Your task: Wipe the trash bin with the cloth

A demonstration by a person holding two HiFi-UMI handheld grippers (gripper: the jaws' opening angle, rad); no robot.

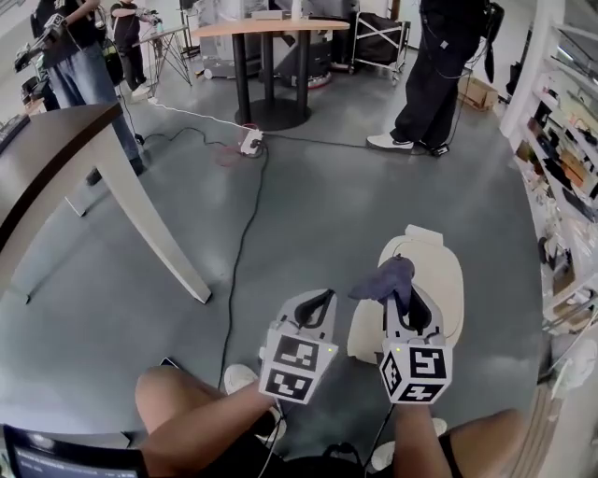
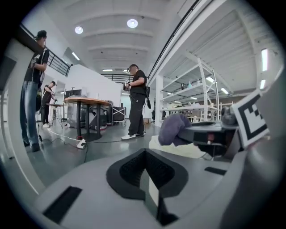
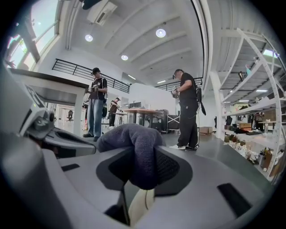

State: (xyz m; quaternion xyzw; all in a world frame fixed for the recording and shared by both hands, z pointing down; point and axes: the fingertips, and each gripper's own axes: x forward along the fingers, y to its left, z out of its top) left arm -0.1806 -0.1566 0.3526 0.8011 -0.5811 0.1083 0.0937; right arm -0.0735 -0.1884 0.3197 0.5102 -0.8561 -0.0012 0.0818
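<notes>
- Trash bin (image 1: 447, 271), cream-coloured, sits on the grey floor directly under and just ahead of the right gripper (image 1: 404, 293). In the right gripper view a strip of its pale body (image 3: 141, 203) shows below the jaws.
- Cloth (image 1: 384, 278), dark and bunched, is pinched in that right gripper. The right gripper view has the jaws clamped on it, with the fabric (image 3: 134, 145) humped over the tips and drooping down between them.
- From the head view, the cloth hangs over the near-left edge of the bin; I can't tell whether it touches.
- Left gripper (image 1: 321, 299) hovers just beside the right one, off the bin's left side. Its own view shows the 2 jaws pressed together with nothing between them (image 2: 144, 154).
- Off to that left gripper's right, its view catches the cloth (image 2: 172, 129) in the neighbouring gripper, and the pale bin (image 2: 178, 150) beneath it.
- Ahead of both grippers a black cable (image 1: 245, 233) runs across the floor to a white power strip (image 1: 251, 142).
- Well beyond the right gripper, a person in dark clothes (image 1: 432, 79) stands on the floor.
- Far ahead of the left gripper, a round table (image 1: 271, 28) stands on a black base.
</notes>
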